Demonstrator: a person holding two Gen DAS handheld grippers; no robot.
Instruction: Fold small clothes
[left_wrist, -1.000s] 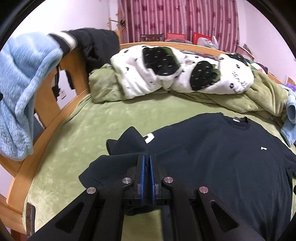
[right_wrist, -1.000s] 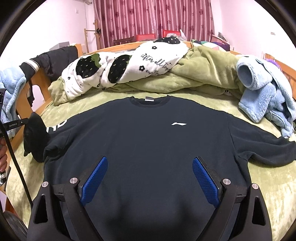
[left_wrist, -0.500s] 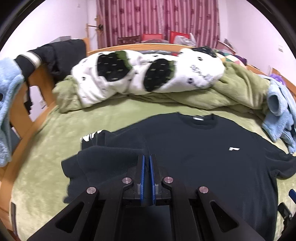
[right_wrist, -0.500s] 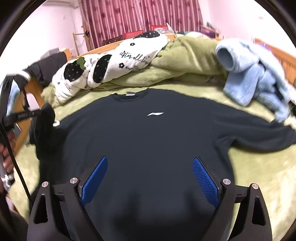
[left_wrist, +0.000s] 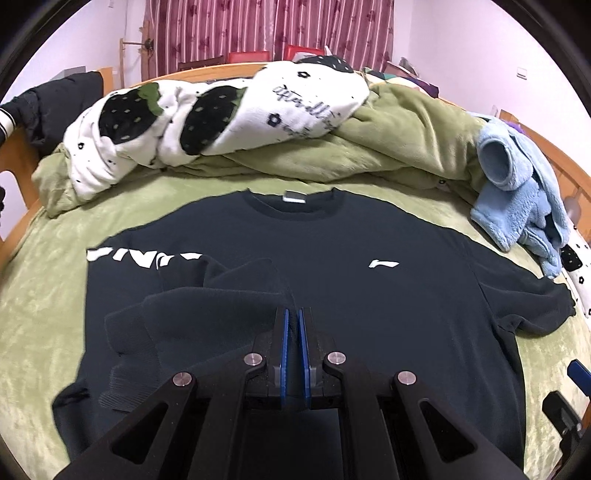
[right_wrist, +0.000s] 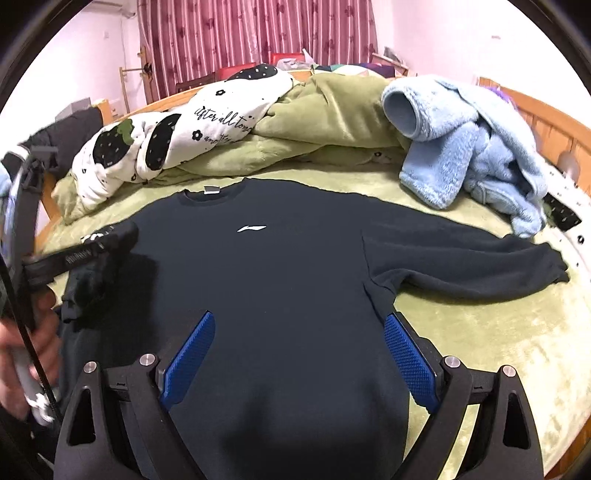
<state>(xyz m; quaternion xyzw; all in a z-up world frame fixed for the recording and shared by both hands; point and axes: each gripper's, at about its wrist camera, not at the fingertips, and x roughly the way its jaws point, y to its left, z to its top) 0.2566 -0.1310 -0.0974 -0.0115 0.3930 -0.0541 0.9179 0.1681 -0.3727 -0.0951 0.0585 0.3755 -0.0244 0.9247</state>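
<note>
Soft, even indoor light fills both views with a pinkish cast on the pale walls (left_wrist: 461, 40). Fisheye distortion bends the orange wooden bed frame (right_wrist: 546, 110) and leaves black corners. The black long-sleeved sweatshirt (right_wrist: 295, 280) loses detail; the person's bare hand (right_wrist: 22, 354) is motion-blurred.

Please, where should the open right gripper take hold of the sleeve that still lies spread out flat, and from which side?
Probably at the cuff end of the flat sleeve, coming from above and outside the sweatshirt. That end lies free on the green bedcover, so the right gripper can pinch it and carry it inward.
</note>
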